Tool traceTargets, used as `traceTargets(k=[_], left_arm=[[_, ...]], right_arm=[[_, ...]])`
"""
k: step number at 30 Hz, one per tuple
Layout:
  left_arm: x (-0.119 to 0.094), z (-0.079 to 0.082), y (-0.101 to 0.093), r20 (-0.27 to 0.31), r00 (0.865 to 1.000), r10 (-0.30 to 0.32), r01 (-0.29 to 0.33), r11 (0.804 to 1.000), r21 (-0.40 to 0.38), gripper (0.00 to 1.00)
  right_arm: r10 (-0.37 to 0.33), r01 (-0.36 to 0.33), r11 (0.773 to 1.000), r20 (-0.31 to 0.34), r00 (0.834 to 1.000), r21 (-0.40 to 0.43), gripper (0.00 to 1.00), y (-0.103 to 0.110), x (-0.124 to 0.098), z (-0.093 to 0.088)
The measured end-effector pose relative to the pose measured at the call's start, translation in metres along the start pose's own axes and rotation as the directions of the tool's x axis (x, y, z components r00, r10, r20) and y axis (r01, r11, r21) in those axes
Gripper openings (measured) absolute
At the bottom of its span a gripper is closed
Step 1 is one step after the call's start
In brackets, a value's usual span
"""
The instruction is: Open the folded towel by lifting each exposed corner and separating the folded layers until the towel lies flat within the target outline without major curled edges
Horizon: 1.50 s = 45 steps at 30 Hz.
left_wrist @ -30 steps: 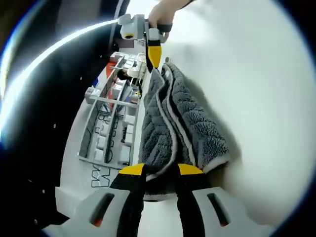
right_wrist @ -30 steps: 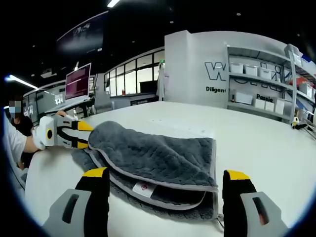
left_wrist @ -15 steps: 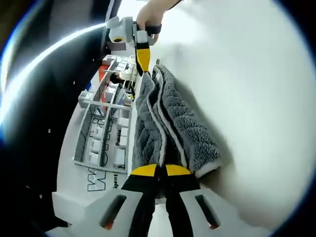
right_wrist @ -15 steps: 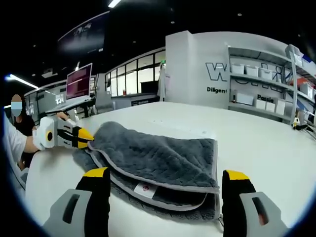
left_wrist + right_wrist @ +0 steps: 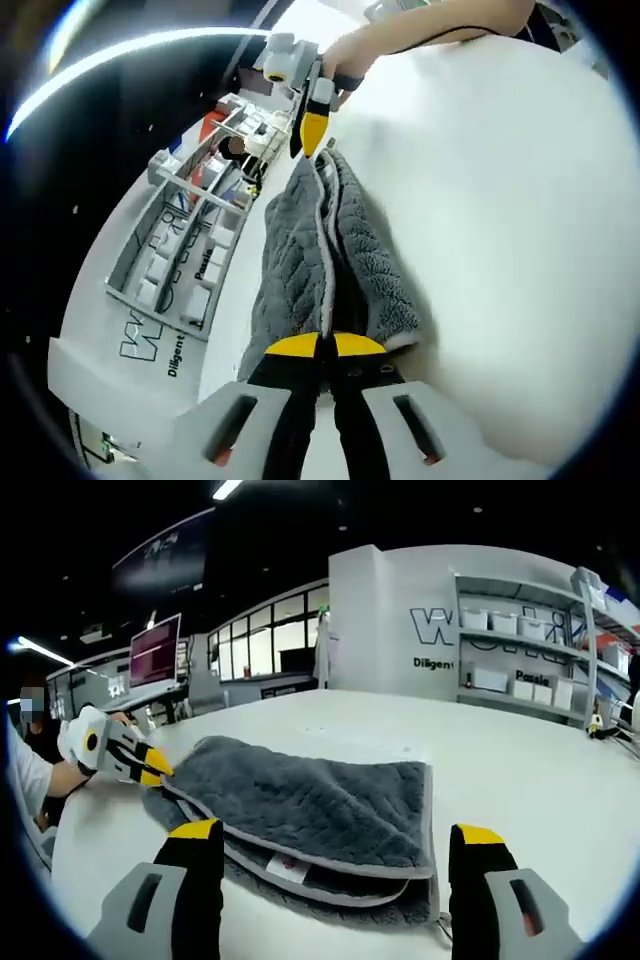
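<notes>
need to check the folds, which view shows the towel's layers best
The right gripper view: the towel lies broadside, its stacked edges and label facing the camera. The left gripper view sees it lengthwise, foreshortened, one end in the left hand-held gripper.

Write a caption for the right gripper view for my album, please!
Open right tongs straddle a folded grey towel on a white table; the left tongs pinch its far corner.

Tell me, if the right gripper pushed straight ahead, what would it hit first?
Most likely the folded grey towel: the right gripper is open, with the towel's near edge lying between its jaws.
</notes>
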State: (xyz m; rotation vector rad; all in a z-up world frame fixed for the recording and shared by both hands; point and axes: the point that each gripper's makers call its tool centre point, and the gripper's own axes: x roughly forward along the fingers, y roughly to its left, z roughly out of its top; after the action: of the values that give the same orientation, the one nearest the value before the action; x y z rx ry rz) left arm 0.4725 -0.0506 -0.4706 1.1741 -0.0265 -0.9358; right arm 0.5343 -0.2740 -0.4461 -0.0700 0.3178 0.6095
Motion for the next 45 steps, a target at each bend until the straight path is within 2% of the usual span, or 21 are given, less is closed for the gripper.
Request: traceTargets(k=[5,7,9,11,12,14,15,18,19,20,21,23,26,31,34,35,39,41,42,45], left_arm=[[-0.006,0.007,-0.008,0.034,0.997,-0.069,0.073,0.989,-0.129,0.02],[-0.008,0.010,-0.014,0.056,0.992,-0.110,0.119,0.972,-0.200,0.02],[-0.011,0.016,-0.021,0.101,0.981,-0.164,0.186,0.942,-0.281,0.02],[-0.013,0.023,-0.025,0.153,0.969,-0.196,0.237,0.916,-0.323,0.02],[-0.015,0.028,-0.028,0.193,0.957,-0.217,0.274,0.893,-0.357,0.02],[-0.019,0.034,-0.032,0.233,0.939,-0.255,0.335,0.836,-0.434,0.02],[-0.021,0.039,-0.034,0.266,0.925,-0.273,0.372,0.798,-0.474,0.02],[-0.030,0.055,-0.039,0.373,0.872,-0.316,0.481,0.690,-0.541,0.02],[-0.035,0.062,-0.040,0.417,0.848,-0.326,0.522,0.647,-0.555,0.02],[-0.037,0.066,-0.040,0.439,0.836,-0.329,0.540,0.627,-0.561,0.02],[-0.041,0.071,-0.042,0.472,0.814,-0.340,0.575,0.593,-0.564,0.02],[-0.046,0.079,-0.044,0.517,0.784,-0.345,0.613,0.564,-0.553,0.02],[-0.052,0.086,-0.045,0.557,0.757,-0.340,0.644,0.533,-0.549,0.03],[-0.057,0.092,-0.030,0.622,0.738,-0.261,0.661,0.462,-0.591,0.03],[-0.057,0.085,-0.014,0.633,0.750,-0.191,0.644,0.429,-0.633,0.03],[-0.056,0.082,-0.008,0.627,0.762,-0.160,0.627,0.420,-0.655,0.03],[-0.052,0.065,0.009,0.581,0.810,-0.080,0.555,0.425,-0.715,0.02],[-0.048,0.055,0.014,0.535,0.843,-0.054,0.498,0.452,-0.740,0.02],[-0.047,0.051,0.016,0.521,0.852,-0.044,0.481,0.457,-0.748,0.02],[-0.042,0.035,0.025,0.469,0.883,0.000,0.417,0.457,-0.786,0.02]], right_arm=[[0.002,-0.002,1.000,-0.001,1.000,-0.001,0.95,0.000,0.000,0.000],[0.002,-0.002,1.000,-0.001,1.000,-0.004,0.95,0.000,0.000,0.001],[0.003,-0.003,1.000,-0.002,1.000,-0.005,0.95,0.000,0.001,0.001],[0.005,-0.005,1.000,-0.003,1.000,-0.003,0.95,0.000,0.001,0.000],[0.004,-0.004,1.000,-0.003,1.000,-0.002,0.95,0.000,0.001,0.000],[0.002,-0.002,1.000,-0.005,1.000,-0.003,0.95,-0.001,0.001,0.000],[0.001,-0.002,1.000,-0.005,1.000,-0.004,0.95,-0.001,0.000,0.000],[-0.001,0.001,1.000,0.004,1.000,-0.002,0.95,0.000,-0.002,0.001],[-0.001,0.001,1.000,0.006,1.000,0.000,0.95,0.000,-0.002,0.002],[-0.002,0.002,1.000,0.009,1.000,0.002,0.95,-0.001,-0.002,0.002],[-0.005,0.005,1.000,0.011,1.000,0.003,0.95,-0.001,-0.002,0.003],[-0.011,0.011,1.000,0.013,1.000,0.002,0.95,-0.003,-0.003,0.003],[-0.017,0.017,1.000,0.019,1.000,0.002,0.95,-0.003,-0.004,0.004],[-0.025,0.025,1.000,0.032,0.999,0.002,0.95,-0.005,-0.005,0.007],[-0.029,0.029,1.000,0.034,0.999,0.002,0.95,-0.006,-0.005,0.008],[-0.031,0.031,1.000,0.035,0.999,0.003,0.95,-0.007,-0.005,0.008],[-0.033,0.033,0.999,0.045,0.998,0.005,0.94,-0.007,-0.006,0.010],[-0.031,0.030,1.000,0.058,0.998,0.006,0.94,-0.007,-0.007,0.013],[-0.032,0.032,0.999,0.068,0.997,0.005,0.94,-0.008,-0.009,0.015],[-0.040,0.040,0.999,0.098,0.994,0.000,0.94,-0.010,-0.013,0.022]])
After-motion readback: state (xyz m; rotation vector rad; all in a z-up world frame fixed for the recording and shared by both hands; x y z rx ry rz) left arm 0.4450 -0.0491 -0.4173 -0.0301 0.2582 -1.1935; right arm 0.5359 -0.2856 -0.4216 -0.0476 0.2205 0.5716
